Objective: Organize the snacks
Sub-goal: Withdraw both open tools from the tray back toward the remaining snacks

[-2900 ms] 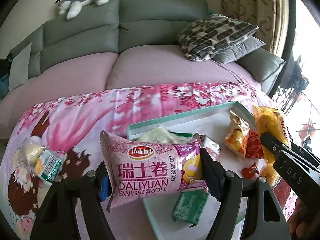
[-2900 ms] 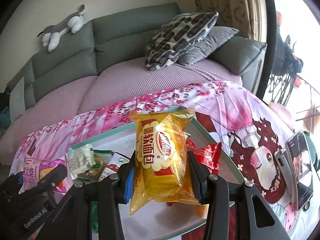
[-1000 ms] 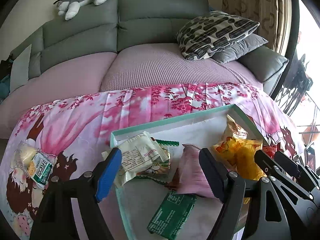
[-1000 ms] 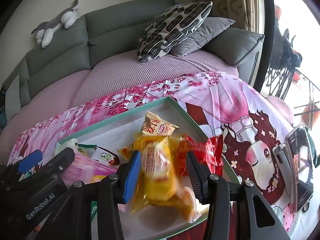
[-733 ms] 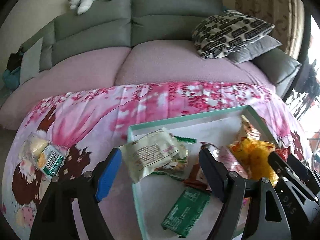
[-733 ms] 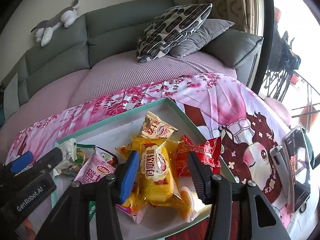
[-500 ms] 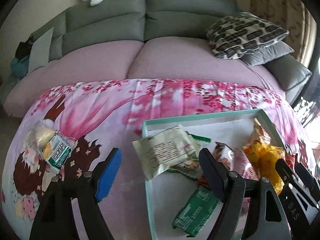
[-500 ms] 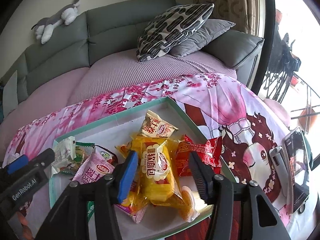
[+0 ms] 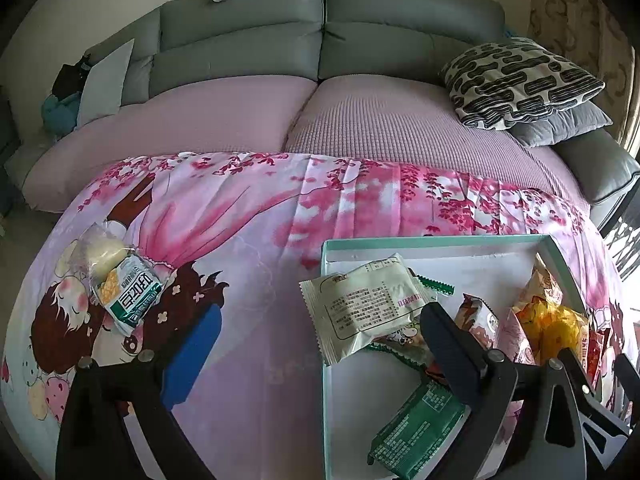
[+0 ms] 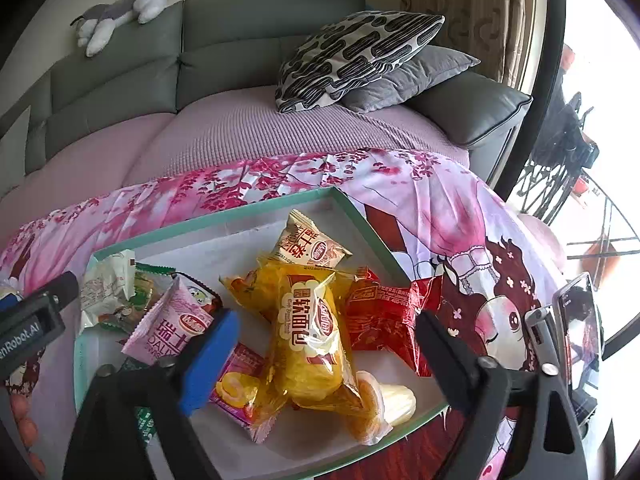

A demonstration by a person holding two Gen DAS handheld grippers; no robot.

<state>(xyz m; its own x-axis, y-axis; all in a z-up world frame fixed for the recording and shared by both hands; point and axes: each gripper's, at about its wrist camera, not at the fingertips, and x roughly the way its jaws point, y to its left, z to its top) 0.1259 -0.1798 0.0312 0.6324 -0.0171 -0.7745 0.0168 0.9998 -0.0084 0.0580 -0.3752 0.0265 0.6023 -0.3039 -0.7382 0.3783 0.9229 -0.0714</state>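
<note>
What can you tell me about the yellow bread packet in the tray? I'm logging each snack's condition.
The yellow bread packet is a glossy, see-through plastic wrapper with a red and white label in Chinese script, showing golden bread inside. It lies lengthwise and intact in the teal tray, on top of other yellow packets, touching the red packet at its right. The open right claw straddles it without gripping.

Snack tally: one tray, two grippers, packets by colour

One shallow teal tray [image 10: 362,216] holds two yellow packets [image 10: 312,340], one pink Swiss-roll packet [image 10: 172,326], one red packet [image 10: 390,316], one cream packet [image 10: 306,246], one white packet [image 9: 360,308] and two green packets [image 9: 416,428] (more may lie hidden beneath). One green-and-white packet [image 9: 128,288] lies outside on the pink cloth [image 9: 256,216]. Two grippers: left gripper [image 9: 316,352], right gripper [image 10: 324,346]. Two cushions [image 10: 356,52], one plush toy [image 10: 120,8].
</note>
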